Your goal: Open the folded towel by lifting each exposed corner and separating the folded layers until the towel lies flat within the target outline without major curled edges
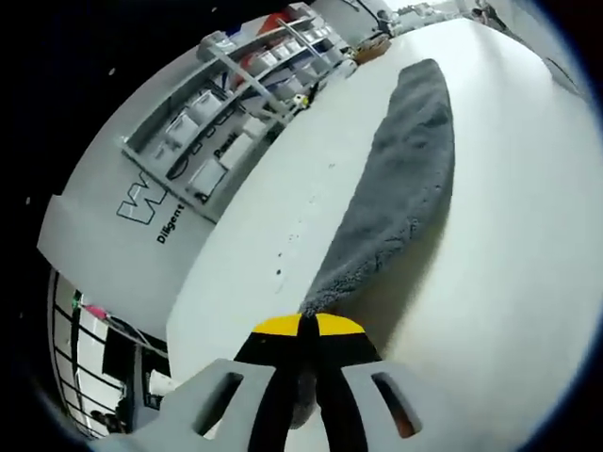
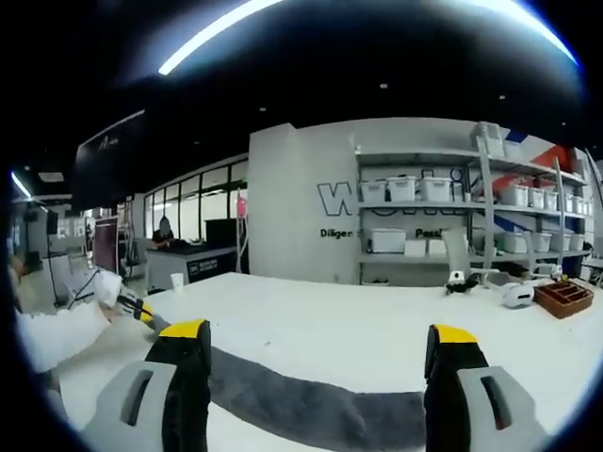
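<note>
In the left gripper view, shelves (image 1: 226, 113) with white bins stand against a grey wall at the far left, behind the white table (image 1: 509, 245). The grey towel (image 1: 400, 193) lies on the table as a long folded strip running away from the camera. The left gripper (image 1: 301, 328) has its yellow-tipped jaws pressed together on the towel's near corner, which is pinched between them.

In the right gripper view, the left gripper (image 2: 141, 313) shows at the far left, at the towel's (image 2: 311, 407) end. The towel stretches across the table (image 2: 358, 330) just beyond the right gripper (image 2: 318, 347), whose jaws stand wide apart, holding nothing. The shelves (image 2: 452, 217) line the far wall, and a brown tray (image 2: 563, 297) sits at the right.
</note>
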Available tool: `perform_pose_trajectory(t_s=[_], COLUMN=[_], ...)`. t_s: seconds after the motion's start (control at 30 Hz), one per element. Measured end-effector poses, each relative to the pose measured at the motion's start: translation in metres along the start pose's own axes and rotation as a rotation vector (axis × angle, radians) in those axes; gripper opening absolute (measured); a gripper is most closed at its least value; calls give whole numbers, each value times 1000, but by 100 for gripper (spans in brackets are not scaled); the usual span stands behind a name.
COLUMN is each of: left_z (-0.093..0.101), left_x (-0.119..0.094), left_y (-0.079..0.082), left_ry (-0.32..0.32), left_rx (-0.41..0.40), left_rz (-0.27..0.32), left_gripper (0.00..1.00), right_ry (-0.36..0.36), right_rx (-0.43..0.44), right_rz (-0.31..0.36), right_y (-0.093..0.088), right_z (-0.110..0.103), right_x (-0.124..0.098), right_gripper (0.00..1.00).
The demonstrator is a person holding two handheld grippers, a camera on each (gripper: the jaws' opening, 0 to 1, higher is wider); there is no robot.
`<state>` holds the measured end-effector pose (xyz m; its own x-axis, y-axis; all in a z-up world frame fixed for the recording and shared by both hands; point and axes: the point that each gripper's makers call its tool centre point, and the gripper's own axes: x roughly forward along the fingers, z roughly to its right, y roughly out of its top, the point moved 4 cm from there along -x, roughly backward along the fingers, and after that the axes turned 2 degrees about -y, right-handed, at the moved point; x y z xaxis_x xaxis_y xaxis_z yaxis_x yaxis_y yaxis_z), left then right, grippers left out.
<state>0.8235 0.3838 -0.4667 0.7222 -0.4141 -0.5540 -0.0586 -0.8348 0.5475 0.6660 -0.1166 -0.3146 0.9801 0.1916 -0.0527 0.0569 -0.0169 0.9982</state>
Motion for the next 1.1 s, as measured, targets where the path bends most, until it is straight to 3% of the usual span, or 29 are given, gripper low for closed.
perform_pose_trajectory(t_s=[0.33,0.53,0.73,0.9,0.97,1.1], left_z=[50,60,54,46,39,32], left_x=[-4,0,-6,-26,-39,-58], left_y=[-41,-49,-43,-26,-17,-3], left_ry=[-62,-74,-67,-83,-94,-100], left_rx=[-96,-131,-169,-349,-454,-496], left_rz=[6,11,42,162,216,261], left_gripper=[2,3,6,15,24,34], right_ry=[1,7,13,7,2,-2], right_rx=[-2,-11,-13,-9,-6,-3], right_rz=[3,-8,-17,-16,-16,-19], right_y=[-2,-6,-6,-6,-7,-7], right_z=[-2,-8,-7,-5,-4,-2], right_x=[0,1,3,2,2,2], right_gripper=[94,94,94,94,94,93])
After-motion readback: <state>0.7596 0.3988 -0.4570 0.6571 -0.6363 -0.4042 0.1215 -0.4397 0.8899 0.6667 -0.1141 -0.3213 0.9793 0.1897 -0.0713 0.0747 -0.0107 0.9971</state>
